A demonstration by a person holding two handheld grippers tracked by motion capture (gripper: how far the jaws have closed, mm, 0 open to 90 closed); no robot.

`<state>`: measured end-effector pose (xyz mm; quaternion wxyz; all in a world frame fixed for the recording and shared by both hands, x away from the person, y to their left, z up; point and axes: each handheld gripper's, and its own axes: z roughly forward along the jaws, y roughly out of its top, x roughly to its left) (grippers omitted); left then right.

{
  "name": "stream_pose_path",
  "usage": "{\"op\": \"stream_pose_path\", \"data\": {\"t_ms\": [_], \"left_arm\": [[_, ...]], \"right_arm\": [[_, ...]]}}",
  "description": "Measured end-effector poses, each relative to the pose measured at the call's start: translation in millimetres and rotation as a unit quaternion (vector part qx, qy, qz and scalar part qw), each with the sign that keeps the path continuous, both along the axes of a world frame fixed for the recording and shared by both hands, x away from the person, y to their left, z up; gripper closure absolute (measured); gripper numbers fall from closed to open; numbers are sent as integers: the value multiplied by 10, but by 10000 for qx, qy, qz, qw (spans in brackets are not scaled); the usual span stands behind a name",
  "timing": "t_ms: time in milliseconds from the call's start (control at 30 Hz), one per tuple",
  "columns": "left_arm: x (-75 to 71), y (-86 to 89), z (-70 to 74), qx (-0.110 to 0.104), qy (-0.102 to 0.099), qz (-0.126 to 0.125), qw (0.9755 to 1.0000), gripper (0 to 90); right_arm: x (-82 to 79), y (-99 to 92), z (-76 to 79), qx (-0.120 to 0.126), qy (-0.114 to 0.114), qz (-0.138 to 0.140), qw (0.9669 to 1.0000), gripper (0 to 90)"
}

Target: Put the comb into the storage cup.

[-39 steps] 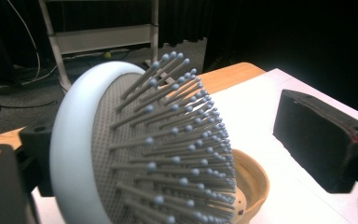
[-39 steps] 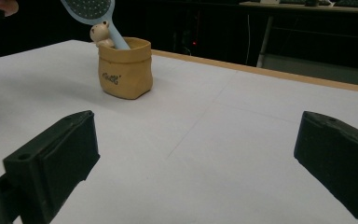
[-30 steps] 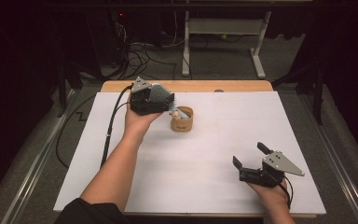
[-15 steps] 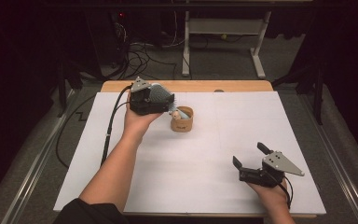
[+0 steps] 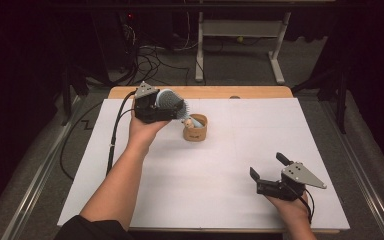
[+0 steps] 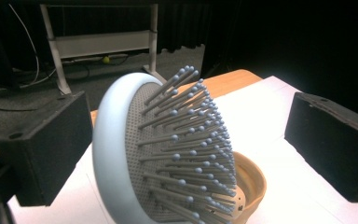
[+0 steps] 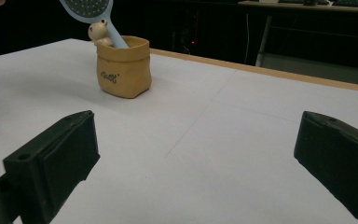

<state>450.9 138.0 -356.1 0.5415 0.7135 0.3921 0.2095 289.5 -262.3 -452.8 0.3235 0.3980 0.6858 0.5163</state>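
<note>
A pale blue hairbrush stands tilted with its handle in a small tan cup at the table's far middle. A little bear figure sits on the cup's rim. My left gripper is up at the brush head. In the left gripper view the brush head stands between the two pads with a gap on each side. Those jaws have just been opening, and the brush rests in the cup. My right gripper is open near the front right, pointed at the cup, with nothing between its pads.
A white sheet covers the table, and a wooden edge shows at the far side. Beyond it are a metal desk frame and loose cables on the floor. The left gripper's cable trails along the table's left.
</note>
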Motion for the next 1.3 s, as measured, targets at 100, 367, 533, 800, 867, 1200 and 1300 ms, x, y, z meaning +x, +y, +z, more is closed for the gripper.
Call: {"op": "stream_pose_path", "data": {"t_ms": [100, 367, 533, 800, 867, 1200, 1300], "left_arm": [[-20, 15, 11, 26, -35, 26, 10000, 20], [-65, 114, 4, 35, -62, 72, 9999, 19], [-119, 166, -13, 1, -101, 64, 9999, 20], [-232, 254, -104, 8, -162, 17, 9999, 21], [-257, 282, -141, -8, -161, 14, 9999, 21], [-369, 387, -415, -83, -61, -30, 9999, 29], [-405, 404, -483, -128, -62, -46, 9999, 29]], "right_arm": [[0, 2, 0, -13, -5, 4, 10000, 5], [-2, 7, 1, -22, -7, -1, 10000, 5], [-1, 8, 0, -32, -10, -1, 10000, 5], [-1, 11, -3, -39, -17, -9, 10000, 5], [-2, 11, -3, -36, -3, -11, 10000, 5], [-12, 20, -6, -48, -1, -13, 10000, 5], [-14, 25, -6, -52, -8, -11, 10000, 5]]}}
